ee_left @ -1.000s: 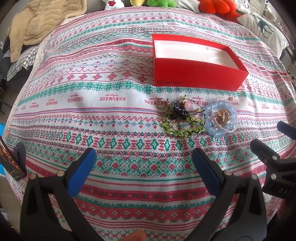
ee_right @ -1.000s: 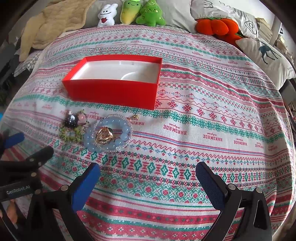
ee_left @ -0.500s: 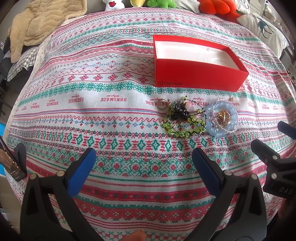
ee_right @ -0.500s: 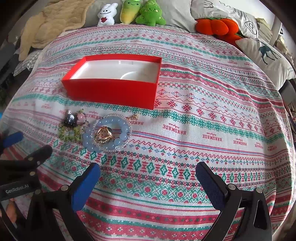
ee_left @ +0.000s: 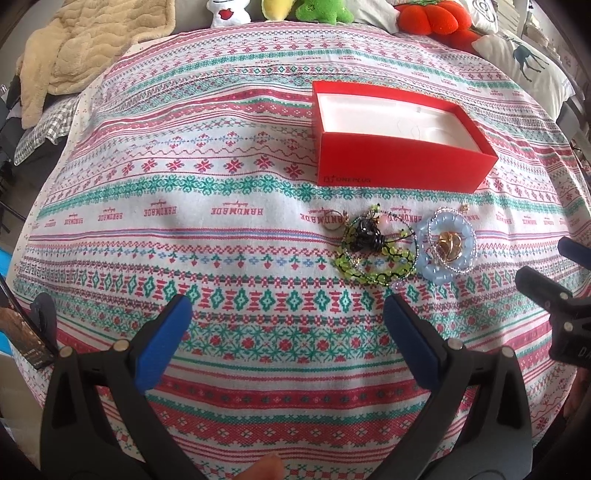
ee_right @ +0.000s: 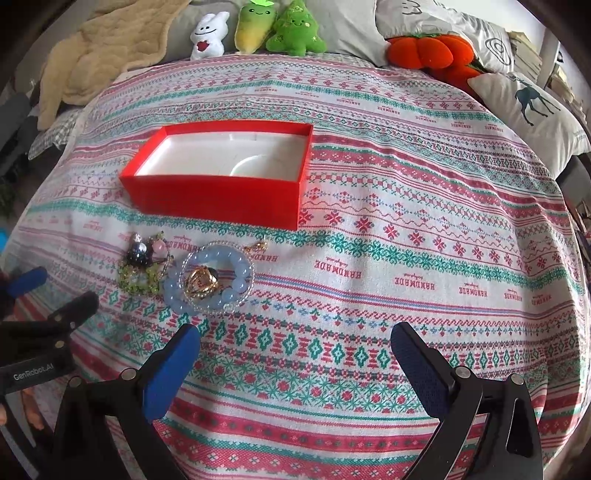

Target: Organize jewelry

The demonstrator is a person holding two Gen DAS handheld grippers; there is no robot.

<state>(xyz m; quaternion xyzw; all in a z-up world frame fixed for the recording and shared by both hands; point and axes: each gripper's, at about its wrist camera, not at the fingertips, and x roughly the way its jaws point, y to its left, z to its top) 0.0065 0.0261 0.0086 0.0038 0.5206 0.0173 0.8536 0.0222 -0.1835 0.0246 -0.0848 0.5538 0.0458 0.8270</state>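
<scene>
An open red box (ee_left: 399, 136) with a white inside stands on the patterned cloth; it also shows in the right wrist view (ee_right: 218, 177). In front of it lies a heap of jewelry: a pale blue bead bracelet (ee_left: 448, 245) (ee_right: 210, 278) with gold pieces inside it, a green bead bracelet (ee_left: 373, 254) (ee_right: 142, 275) with dark and pink beads, and a small ring (ee_left: 332, 220). My left gripper (ee_left: 288, 332) is open and empty, near and left of the heap. My right gripper (ee_right: 295, 354) is open and empty, near and right of the heap.
Plush toys (ee_right: 258, 29), an orange plush (ee_right: 430, 51) and pillows (ee_right: 528, 107) line the far edge. A beige blanket (ee_left: 85, 48) lies at the far left. A dark object (ee_left: 26, 336) sits at the left edge of the cloth.
Both grippers have shifted slightly, so the box and jewelry sit a little lower in both views. Both stay open. Nothing on the cloth has moved.
</scene>
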